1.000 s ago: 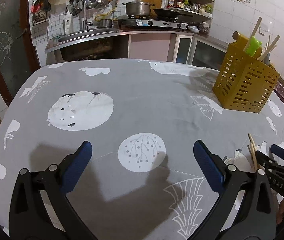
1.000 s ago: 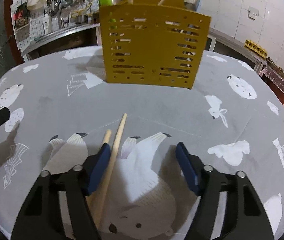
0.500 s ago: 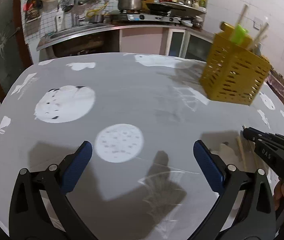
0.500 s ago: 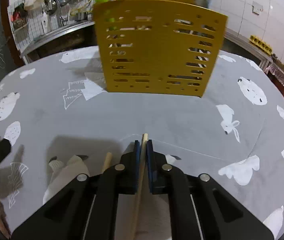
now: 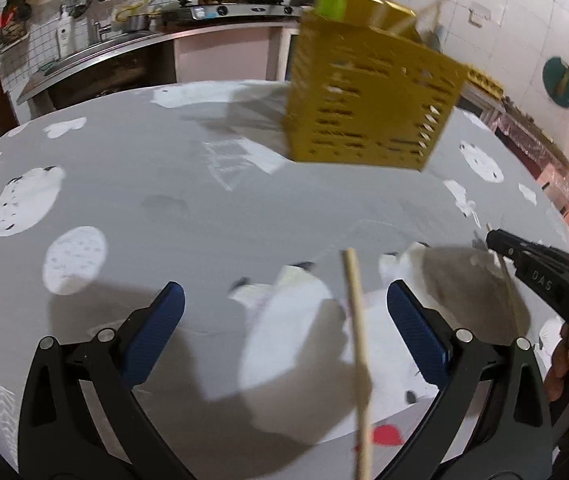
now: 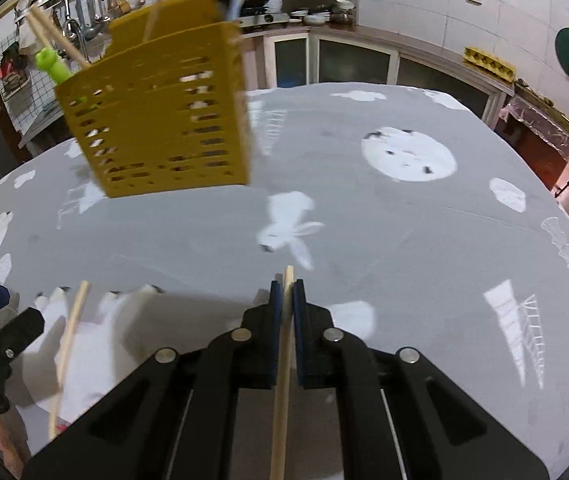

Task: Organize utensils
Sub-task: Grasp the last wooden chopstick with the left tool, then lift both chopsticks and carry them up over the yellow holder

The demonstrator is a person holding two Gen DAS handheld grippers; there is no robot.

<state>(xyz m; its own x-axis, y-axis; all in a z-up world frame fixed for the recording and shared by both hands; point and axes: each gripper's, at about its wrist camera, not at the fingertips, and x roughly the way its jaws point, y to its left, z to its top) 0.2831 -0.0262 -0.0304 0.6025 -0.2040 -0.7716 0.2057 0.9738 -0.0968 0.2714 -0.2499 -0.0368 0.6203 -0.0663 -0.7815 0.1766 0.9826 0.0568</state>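
Left hand-held gripper [image 5: 284, 328] spread wide over the table [image 5: 212, 208], a loose chopstick [image 5: 358, 344] lying between its jaws, long axis running roughly along them. Right hand-held gripper [image 6: 287, 300] pinching the second chopstick [image 6: 283, 356] lengthwise. Yellow holder [image 6: 156, 120] up and left of that right tip, well apart.
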